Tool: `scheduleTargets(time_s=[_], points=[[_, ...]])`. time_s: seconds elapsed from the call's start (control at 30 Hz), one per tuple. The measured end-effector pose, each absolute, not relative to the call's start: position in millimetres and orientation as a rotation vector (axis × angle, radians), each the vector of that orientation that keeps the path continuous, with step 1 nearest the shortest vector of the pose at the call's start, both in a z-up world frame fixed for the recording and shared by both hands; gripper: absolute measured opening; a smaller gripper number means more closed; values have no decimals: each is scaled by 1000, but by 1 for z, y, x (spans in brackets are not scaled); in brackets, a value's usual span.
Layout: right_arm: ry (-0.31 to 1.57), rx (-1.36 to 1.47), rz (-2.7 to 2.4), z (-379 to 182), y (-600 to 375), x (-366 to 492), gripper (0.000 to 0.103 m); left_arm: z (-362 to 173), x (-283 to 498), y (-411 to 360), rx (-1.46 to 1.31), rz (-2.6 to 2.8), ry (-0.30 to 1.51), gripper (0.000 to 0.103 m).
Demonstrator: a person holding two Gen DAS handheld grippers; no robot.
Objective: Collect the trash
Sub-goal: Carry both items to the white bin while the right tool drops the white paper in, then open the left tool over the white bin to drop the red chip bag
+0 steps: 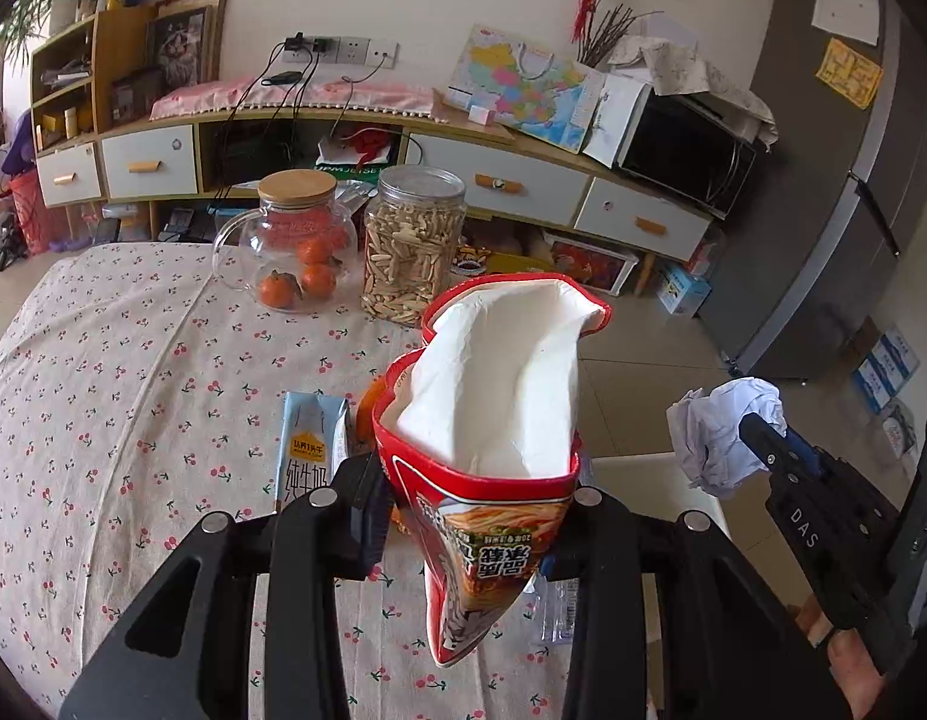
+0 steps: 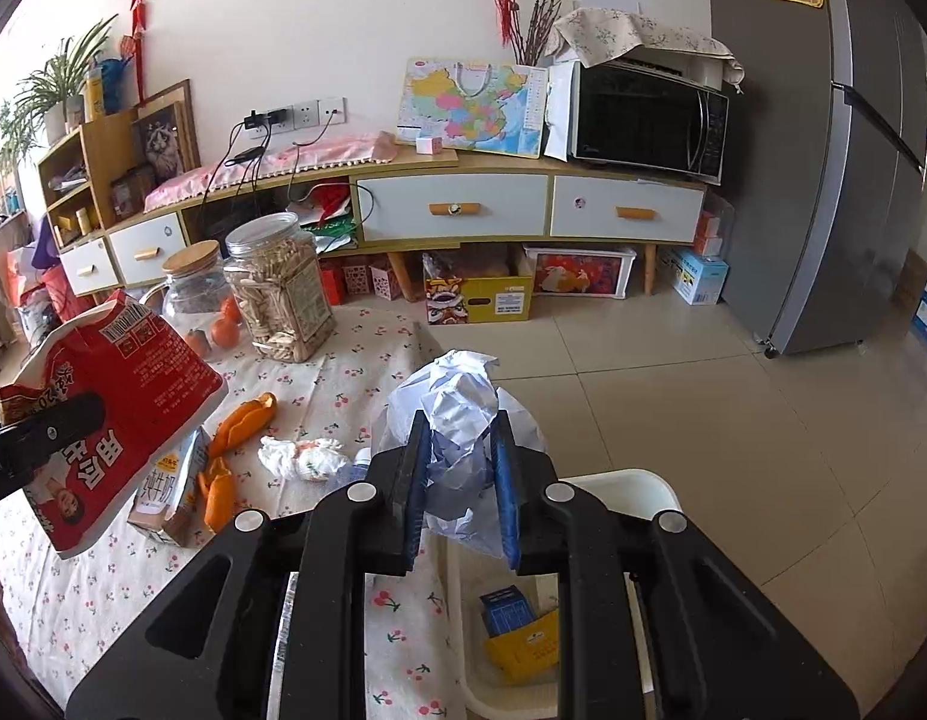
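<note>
Right wrist view: right gripper (image 2: 460, 468) clamps paper ball (image 2: 463, 414) above bin (image 2: 655, 486); left gripper (image 1: 469, 516) pinches noodle cup (image 1: 493, 420), whose crushed wall may slip.

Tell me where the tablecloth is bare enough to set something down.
Bare cloth lies left of the milk carton, stretching up to the glass teapot. It is crowded near the table's right edge: orange peels, crumpled tissue and the carton sit close together.
</note>
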State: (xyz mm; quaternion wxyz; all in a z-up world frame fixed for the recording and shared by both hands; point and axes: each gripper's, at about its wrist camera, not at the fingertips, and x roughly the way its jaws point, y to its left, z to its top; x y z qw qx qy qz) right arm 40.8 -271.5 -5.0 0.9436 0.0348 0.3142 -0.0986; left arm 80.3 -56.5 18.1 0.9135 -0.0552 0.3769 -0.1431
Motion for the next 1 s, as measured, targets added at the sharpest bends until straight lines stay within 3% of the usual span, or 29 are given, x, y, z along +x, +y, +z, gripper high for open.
scheduleTargets(time_s=[0.4, 0.43, 0.5, 0.73, 0.8, 1.0], points=[[735, 138, -342, -31, -342, 29, 24, 12, 72, -124, -67, -390, 802, 36], [738, 142, -344, -31, -346, 27, 29, 12, 71, -130, -66, -401, 806, 36], [718, 145, -370, -29, -354, 19, 53, 11, 68, -143, -65, -425, 810, 36], [711, 161, -472, -26, -389, -2, 67, -2, 64, -193, -63, -496, 843, 36], [712, 170, -508, -26, -400, -8, 76, -9, 63, -205, -57, -504, 851, 36], [716, 183, -591, -29, -429, -25, 84, -33, 65, -236, -37, -526, 884, 36]])
